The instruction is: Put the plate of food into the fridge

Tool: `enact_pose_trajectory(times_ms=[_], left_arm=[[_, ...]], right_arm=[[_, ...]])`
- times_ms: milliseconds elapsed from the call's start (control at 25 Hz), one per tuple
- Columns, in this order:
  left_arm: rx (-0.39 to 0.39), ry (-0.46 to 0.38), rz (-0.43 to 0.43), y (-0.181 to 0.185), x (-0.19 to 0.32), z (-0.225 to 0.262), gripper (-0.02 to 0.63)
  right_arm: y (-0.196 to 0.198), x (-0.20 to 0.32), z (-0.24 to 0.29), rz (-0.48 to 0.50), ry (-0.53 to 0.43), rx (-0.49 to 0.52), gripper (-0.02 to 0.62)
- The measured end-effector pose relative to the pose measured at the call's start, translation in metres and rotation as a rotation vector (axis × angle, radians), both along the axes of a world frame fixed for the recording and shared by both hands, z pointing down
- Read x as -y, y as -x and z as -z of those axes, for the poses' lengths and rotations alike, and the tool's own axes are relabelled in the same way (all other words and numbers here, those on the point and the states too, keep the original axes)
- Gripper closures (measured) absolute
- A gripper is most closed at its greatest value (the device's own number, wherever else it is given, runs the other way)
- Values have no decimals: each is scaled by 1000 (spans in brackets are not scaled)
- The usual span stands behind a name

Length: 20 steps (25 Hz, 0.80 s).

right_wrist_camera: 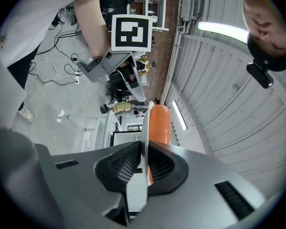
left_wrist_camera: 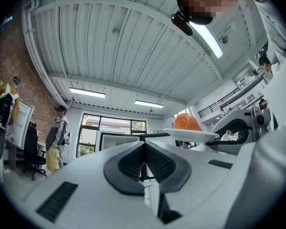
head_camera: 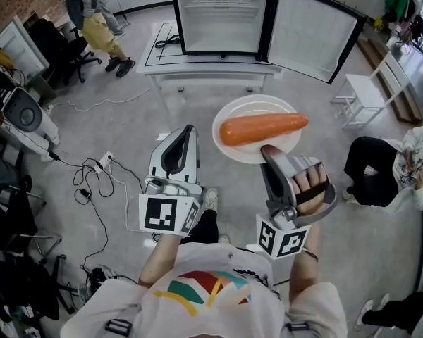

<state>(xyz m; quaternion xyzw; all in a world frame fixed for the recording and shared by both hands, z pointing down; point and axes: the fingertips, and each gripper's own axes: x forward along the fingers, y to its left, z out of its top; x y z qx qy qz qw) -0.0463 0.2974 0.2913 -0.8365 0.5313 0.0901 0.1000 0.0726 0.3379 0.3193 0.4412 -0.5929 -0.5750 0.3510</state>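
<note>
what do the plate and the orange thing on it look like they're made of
The plate: glossy white with a thin rim; looks like glazed ceramic or melamine, can't tell which. The orange food: smooth, uniform colour, soft sheen, rounded ends; probably a plastic or rubber mock carrot or sausage, though real food isn't ruled out.

The carrot (head_camera: 263, 129) lies across the plate (head_camera: 250, 108), whose near rim sits between the jaws of the right gripper (head_camera: 269, 151), with the left gripper (head_camera: 188, 131) just to its left, and beyond them the open fridge (head_camera: 222, 20) stands on a low platform (head_camera: 197, 65), its door (head_camera: 314, 34) swung out to the right.
</note>
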Motion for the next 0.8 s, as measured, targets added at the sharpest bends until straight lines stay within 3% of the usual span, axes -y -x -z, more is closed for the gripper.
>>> enact_pose_trajectory(times_ms=[240, 800], left_arm=[[-9, 13, -7, 0, 45, -9, 601], [-27, -31, -24, 27, 198, 13, 601]], right_arm=[[3, 40, -5, 4, 17, -7, 560], [24, 197, 9, -28, 18, -29, 560]])
